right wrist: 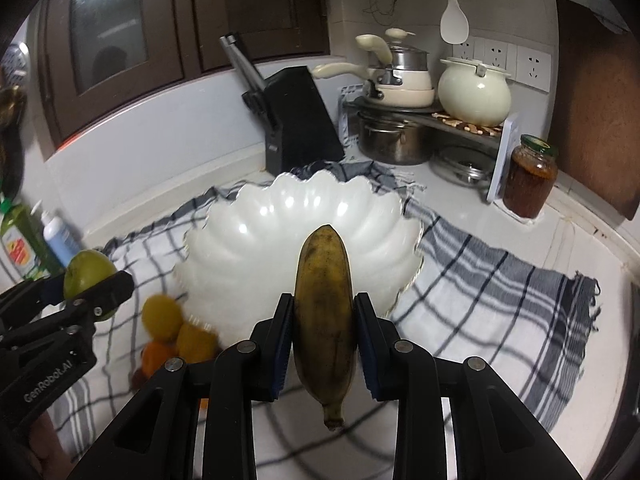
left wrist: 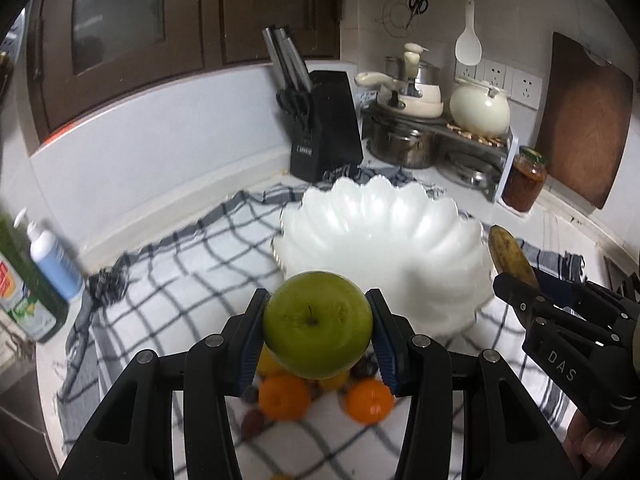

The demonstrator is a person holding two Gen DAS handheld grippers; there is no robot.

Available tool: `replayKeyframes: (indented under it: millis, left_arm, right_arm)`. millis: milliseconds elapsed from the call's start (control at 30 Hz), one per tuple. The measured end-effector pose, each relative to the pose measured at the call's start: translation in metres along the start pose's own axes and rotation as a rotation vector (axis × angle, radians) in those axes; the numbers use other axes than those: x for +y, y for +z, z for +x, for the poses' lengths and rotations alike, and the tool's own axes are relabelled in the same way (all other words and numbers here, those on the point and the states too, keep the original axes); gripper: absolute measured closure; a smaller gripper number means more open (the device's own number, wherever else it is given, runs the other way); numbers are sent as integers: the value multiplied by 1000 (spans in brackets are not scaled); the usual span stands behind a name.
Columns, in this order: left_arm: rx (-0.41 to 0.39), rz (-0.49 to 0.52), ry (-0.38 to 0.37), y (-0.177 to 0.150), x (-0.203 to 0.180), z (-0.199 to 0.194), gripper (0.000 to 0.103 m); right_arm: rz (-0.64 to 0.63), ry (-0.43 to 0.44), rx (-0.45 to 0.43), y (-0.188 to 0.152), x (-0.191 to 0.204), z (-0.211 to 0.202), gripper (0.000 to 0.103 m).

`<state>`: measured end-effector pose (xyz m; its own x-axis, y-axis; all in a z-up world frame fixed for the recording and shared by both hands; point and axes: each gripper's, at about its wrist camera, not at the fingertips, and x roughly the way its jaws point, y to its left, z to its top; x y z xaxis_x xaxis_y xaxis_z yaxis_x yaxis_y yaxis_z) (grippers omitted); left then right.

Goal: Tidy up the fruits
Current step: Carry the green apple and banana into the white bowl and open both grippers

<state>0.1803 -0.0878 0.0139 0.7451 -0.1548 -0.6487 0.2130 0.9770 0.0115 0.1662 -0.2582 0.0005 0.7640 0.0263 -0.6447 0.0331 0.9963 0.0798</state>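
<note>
My left gripper is shut on a green apple, held above the checked cloth just in front of a white scalloped bowl. My right gripper is shut on a brown-spotted banana, which stands upright before the bowl. In the left wrist view the banana and right gripper show at the right. The apple and left gripper show at the left of the right wrist view. Oranges and a yellow fruit lie on the cloth below.
The checked cloth covers the white counter. Behind the bowl stand a black knife block, a rack with pots and a cream kettle, and a sauce jar. Bottles stand at the left, a wooden board at the right.
</note>
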Motion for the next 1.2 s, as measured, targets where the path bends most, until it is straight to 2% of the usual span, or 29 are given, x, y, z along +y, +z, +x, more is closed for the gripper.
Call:
replayKeyframes:
  millis: [233,400,600,833,1033,1067,1100,1133,1200]
  left_arm:
    - [6,1,-18,31,-4,43,55]
    - [42,-9,-25,44,-4,82,55]
    - [83,-12,-38,45,-5,115,55]
    - [143,-16,-67,36,-9,142,55]
    - [197,-10,-52,29,-13,153,55]
    - [205,-13,-55,27,-13,154,54]
    - [203,-12,-53,27,-14,153,47]
    - [194,-9,-42,27,-14,151,37]
    - [173,-5,-23,29,-14,145,30]
  right_arm:
    - [9,-41,-11,30,-12,35,72]
    - [2,-80,-2,41,-16,62,72]
    - [23,-91,55,42,-26,96,72]
    - [32,-103,94,36,-30,115,72]
    - [43,-120,142,31,-35,127,72]
    - [42,-121,140,31,-34,126,70]
    - [38,-132,134,32,-34,124,60]
    - [37,-137,127,33,-34,123,47]
    - [35,-164,94,34,-33,114,33]
